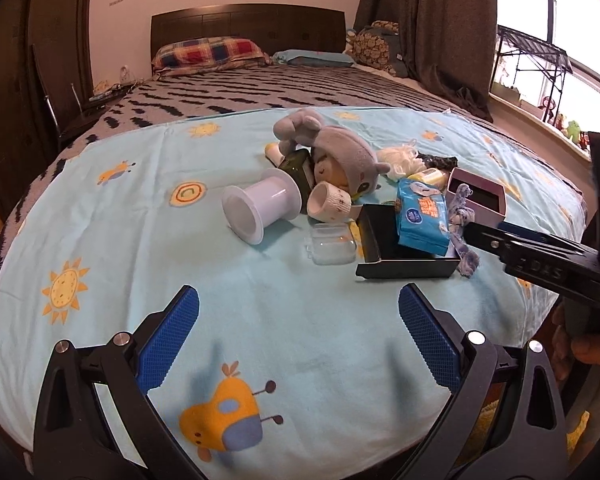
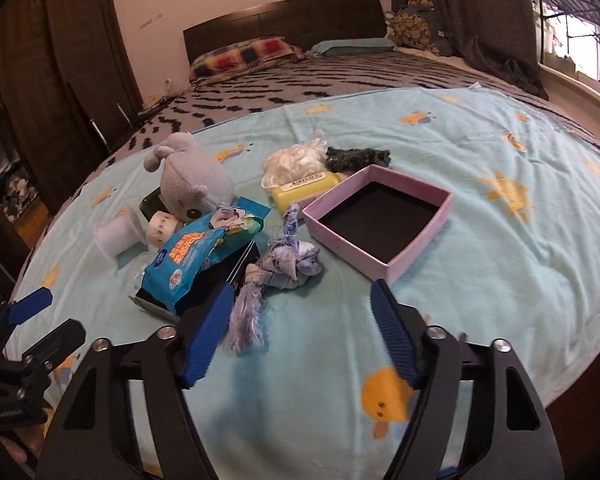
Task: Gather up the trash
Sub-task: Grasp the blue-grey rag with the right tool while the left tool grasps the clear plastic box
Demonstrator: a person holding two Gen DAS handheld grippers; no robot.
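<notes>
On the bed, over a pale blue sheet (image 2: pixel 460 240) printed with suns and little planes, the clutter lies in one heap; the right claw (image 2: pixel 300 332) stands part spread with nothing pinched, its left pad just beside the frayed tail of a knotted blue-and-white rope (image 2: pixel 276 268), which looks to be the piece of trash in hand; the left claw (image 1: pixel 298 340) hangs spread wide over bare sheet, holding nothing, short of a white spool (image 1: pixel 260 204) and a clear plastic case (image 1: pixel 332 246). The rope lies between a black tray (image 1: pixel 404 268), which carries a blue wipes packet (image 2: pixel 204 252), and an open pink box (image 2: pixel 380 224); behind them sit a grey plush toy (image 2: pixel 192 176), a yellow bottle (image 2: pixel 304 190) and a white tangle (image 2: pixel 296 160) whose make I cannot tell from here. To do this step well, I judge, the right claw should bring both pads astride the fat knot and not the loose fringe, since the fringe would slip through or shed threads; it should come down clear of the tray's edge so the packet is not dragged along; it should close firmly only once the knot sits between the pads, then lift straight up before carrying, so the trailing tail does not catch on the pink box wall.
</notes>
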